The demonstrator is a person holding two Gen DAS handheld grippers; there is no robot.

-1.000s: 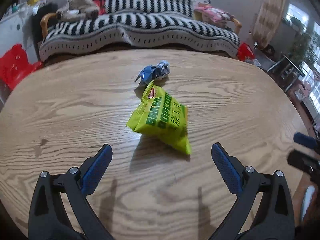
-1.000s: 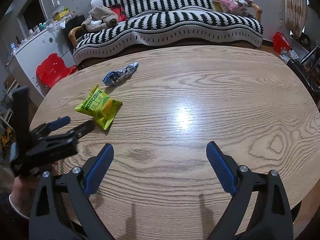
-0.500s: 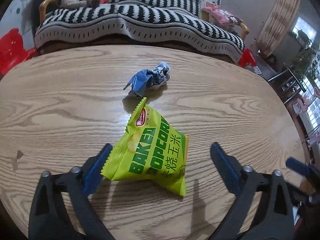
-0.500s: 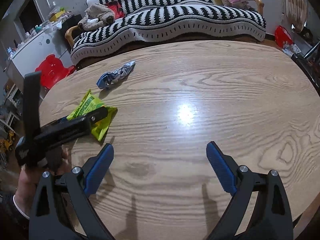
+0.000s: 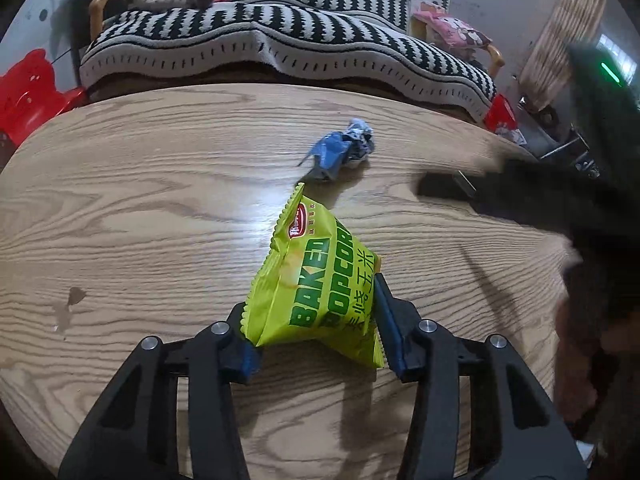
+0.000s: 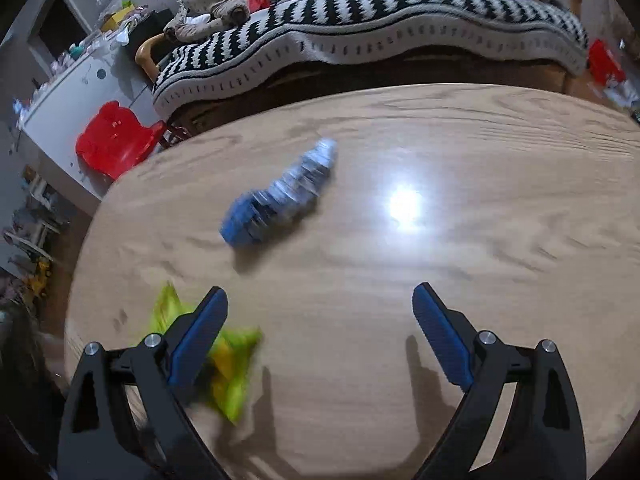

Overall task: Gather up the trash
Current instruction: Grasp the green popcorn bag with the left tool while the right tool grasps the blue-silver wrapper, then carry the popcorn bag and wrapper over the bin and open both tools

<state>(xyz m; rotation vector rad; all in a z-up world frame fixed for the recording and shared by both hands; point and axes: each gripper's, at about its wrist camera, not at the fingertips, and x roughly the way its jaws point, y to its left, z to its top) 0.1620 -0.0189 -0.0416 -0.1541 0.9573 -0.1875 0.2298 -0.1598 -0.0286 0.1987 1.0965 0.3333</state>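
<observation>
The left gripper point(image 5: 314, 328) has closed its two blue fingers point(image 5: 386, 326) on the green popcorn bag point(image 5: 316, 284) — one finger on each side. The bag's near end is squeezed between them, and its far end points away over the wooden table point(image 5: 140, 200). Just past the bag lies a crumpled blue wrapper point(image 5: 340, 150), not touching it. On the right side the right gripper point(image 6: 320, 324) hangs above the table with its fingers spread wide and nothing between them — the blue wrapper point(image 6: 280, 196) lies ahead of it, blurry. Behind the table stands a striped sofa point(image 5: 280, 44).
</observation>
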